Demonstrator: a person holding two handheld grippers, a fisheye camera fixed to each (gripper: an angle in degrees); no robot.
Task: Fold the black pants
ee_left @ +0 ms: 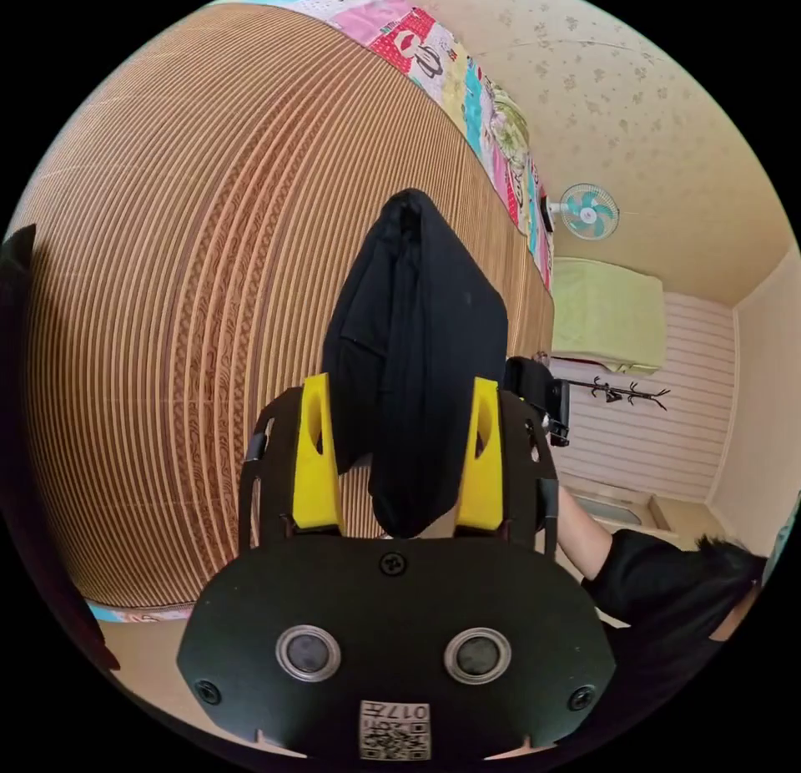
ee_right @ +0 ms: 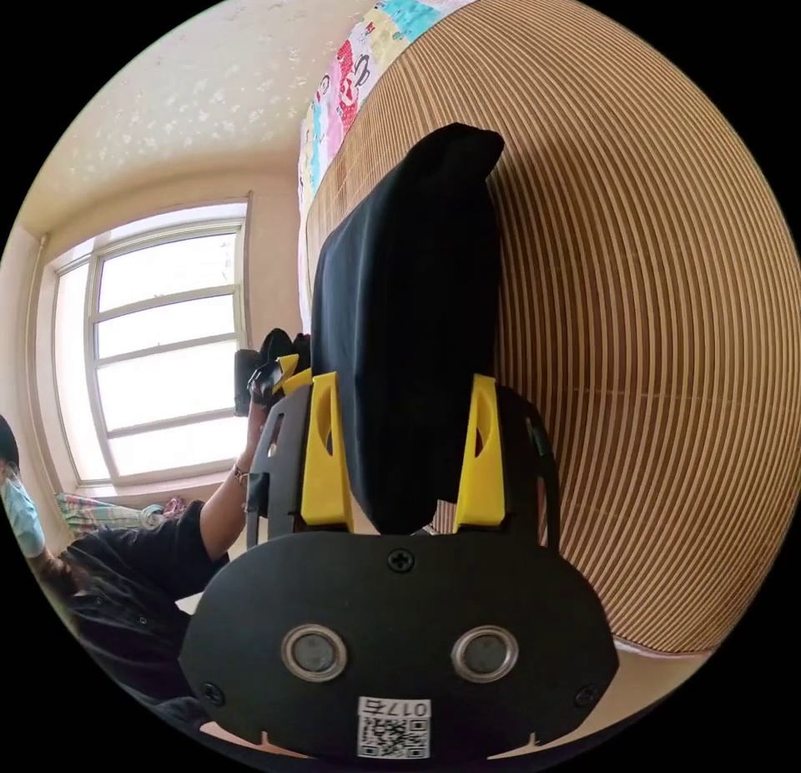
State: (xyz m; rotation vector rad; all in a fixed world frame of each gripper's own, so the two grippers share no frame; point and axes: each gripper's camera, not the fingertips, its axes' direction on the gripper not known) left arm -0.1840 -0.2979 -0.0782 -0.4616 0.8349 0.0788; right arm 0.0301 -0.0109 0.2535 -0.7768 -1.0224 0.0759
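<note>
**Pants lifted, fold not finished**

Both tongs hold the pants over the mat, off the surface. Left tongs [ee_left: 400, 447]: jaws wide, pants [ee_left: 417, 339] bunched between them; real pinch? cannot tell. Right tongs [ee_right: 402, 452]: same, cloth fills the gap, grip unclear. Mat [ee_left: 167, 305] bare below. Judged mid-fold: pants look doubled, not yet laid flat; laying down and smoothing left.

Matt black cloth pants [ee_left: 417, 339], ribbed woven mat [ee_left: 183, 305].
</note>
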